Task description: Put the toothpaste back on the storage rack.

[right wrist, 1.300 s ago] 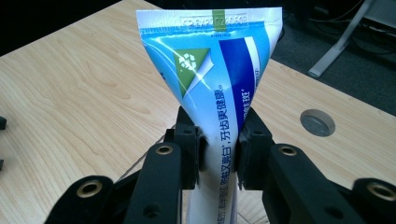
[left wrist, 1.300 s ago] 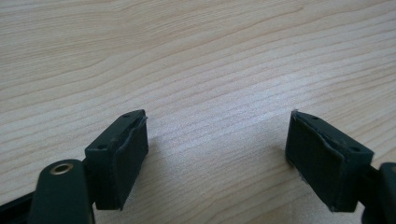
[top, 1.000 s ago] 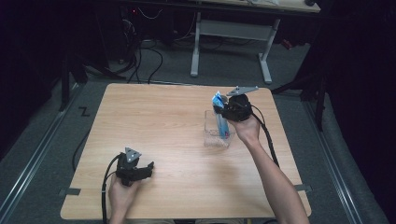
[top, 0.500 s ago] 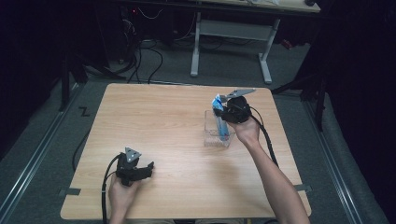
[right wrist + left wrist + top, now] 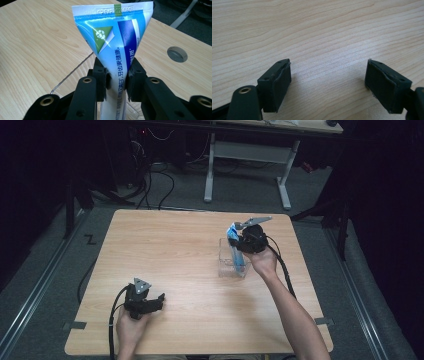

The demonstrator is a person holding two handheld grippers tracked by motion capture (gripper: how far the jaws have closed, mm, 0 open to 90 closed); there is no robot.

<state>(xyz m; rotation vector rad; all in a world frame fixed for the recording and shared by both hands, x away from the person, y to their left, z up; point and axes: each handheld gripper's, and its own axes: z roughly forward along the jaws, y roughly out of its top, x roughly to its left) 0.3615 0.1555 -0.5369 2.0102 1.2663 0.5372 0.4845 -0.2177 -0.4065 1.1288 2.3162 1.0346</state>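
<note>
Very little has changed over the last second: in the high view the right tongs (image 5: 239,241) sit where they did a moment ago, over the clear plastic container (image 5: 233,259) near the far right part of the wooden surface (image 5: 165,245), and the blue-and-white toothpaste tube (image 5: 235,247) keeps the same tilt. The right gripper view shows those tongs pinching the toothpaste tube (image 5: 117,50) across its body, the pads pressed into both sides, with the flat crimped end fanning out above them and the rest of the tube running down past them. A thin transparent edge of the container (image 5: 71,71) shows just beyond the jaws. From the high view the lower end of the tube seems to reach inside the container, though the clear walls make it hard to say whether it touches the bottom.

The left tongs (image 5: 155,301) rest low at the near left of the surface, well apart from the tube. In the left gripper view they stand spread wide (image 5: 328,82) with only bare wood between them.

The stillness suggests a pause at the point of placing: the tube looks positioned for release into the container, and the grip has not yet been let go.
</note>
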